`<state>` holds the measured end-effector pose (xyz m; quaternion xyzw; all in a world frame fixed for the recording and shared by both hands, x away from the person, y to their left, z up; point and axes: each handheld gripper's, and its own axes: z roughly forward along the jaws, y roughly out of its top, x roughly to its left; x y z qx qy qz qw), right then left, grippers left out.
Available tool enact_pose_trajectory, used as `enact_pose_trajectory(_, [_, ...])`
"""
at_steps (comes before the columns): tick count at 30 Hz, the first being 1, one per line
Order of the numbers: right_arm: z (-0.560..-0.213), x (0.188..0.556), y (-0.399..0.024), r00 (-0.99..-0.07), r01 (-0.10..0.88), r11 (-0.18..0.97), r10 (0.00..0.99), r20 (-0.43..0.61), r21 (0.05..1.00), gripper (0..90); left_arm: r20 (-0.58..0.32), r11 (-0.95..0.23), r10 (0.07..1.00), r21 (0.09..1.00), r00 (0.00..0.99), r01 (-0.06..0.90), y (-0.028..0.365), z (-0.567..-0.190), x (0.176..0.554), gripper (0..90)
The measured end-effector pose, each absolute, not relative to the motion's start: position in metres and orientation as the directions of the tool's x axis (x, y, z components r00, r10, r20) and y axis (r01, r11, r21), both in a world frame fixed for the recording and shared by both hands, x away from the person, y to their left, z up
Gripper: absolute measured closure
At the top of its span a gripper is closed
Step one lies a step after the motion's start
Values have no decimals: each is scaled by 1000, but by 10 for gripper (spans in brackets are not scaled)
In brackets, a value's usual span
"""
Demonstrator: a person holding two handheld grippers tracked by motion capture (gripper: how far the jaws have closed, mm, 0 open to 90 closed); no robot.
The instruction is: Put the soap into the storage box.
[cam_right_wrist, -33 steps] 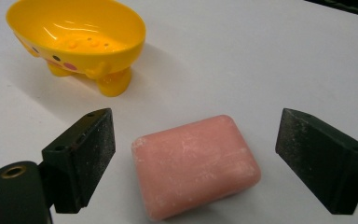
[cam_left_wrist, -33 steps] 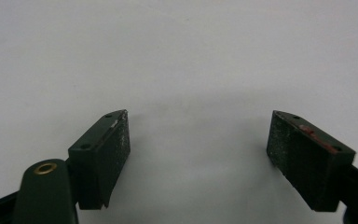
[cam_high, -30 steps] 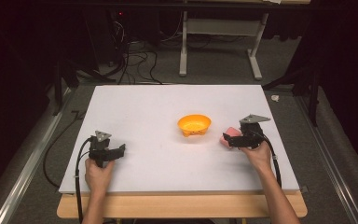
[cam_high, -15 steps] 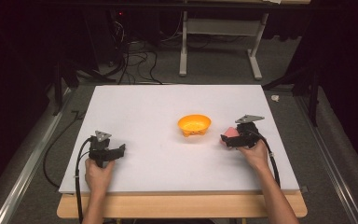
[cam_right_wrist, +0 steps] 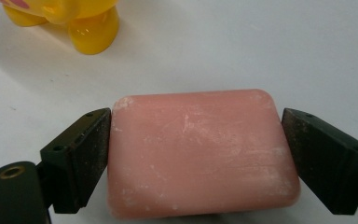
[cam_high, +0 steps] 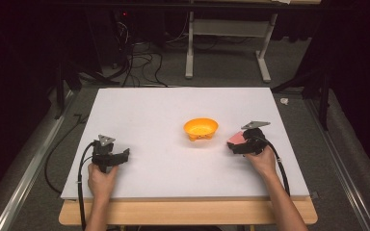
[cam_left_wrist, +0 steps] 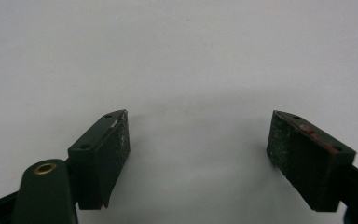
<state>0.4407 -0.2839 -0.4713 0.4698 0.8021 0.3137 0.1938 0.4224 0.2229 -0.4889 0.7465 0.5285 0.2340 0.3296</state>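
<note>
My right gripper (cam_right_wrist: pixel 196 158) has its jaws clamped on both ends of the pink soap bar (cam_right_wrist: pixel 198 151), centre frame, the orange bowl (cam_right_wrist: pixel 63 21) at upper left. My left gripper (cam_left_wrist: pixel 198 156) gapes wide over bare white table (cam_left_wrist: pixel 177 56).

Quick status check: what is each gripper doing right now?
Left gripper: open, holding nothing.
Right gripper: closed on the pink soap bar.
</note>
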Motion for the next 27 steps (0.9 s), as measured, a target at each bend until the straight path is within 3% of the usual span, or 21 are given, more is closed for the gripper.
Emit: enact_pose_trajectory(27, [-478, 442, -277, -420, 680, 327, 907, -16, 657, 134, 0, -224, 943, 738, 332, 636, 223, -489, 422, 215])
